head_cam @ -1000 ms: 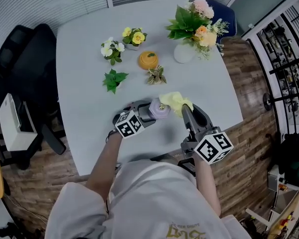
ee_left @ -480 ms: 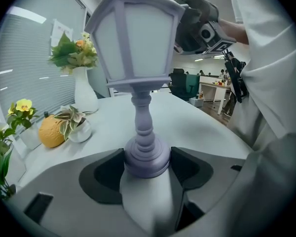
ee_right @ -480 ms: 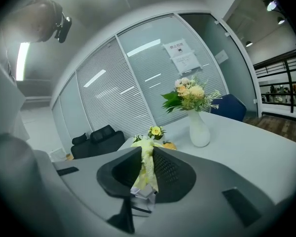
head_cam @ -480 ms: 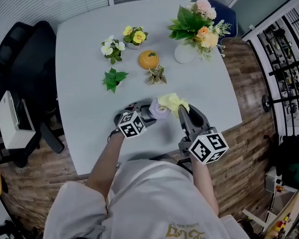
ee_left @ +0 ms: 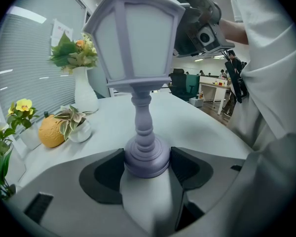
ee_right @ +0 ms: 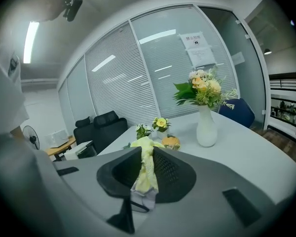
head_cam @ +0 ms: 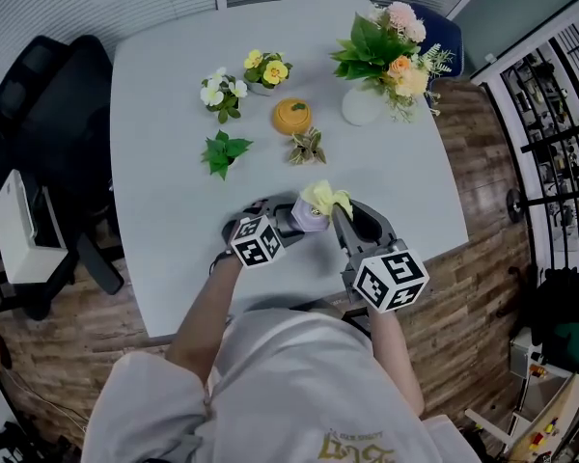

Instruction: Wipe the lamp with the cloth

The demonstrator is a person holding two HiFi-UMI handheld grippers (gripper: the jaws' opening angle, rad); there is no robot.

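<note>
meanwhile left gripper [ee_left: 147, 168] clamps the lamp [ee_left: 138, 78] base, right gripper [ee_right: 147, 174] pinches the yellow cloth [ee_right: 147, 169] atop it.

lamp [ee_left: 138, 58]: lavender lantern, upright on turned stem | cloth [head_cam: 323, 198]: yellow, crumpled, touching lamp's top

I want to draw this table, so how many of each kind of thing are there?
Small plants: 4 (yellow flowers, white flowers, green leaves, striped leaves)
Vase of flowers: 1
Orange ornament: 1
Lamp: 1, held in the left hand-held gripper
Cloth: 1, held in the right hand-held gripper
Total: 8
</note>
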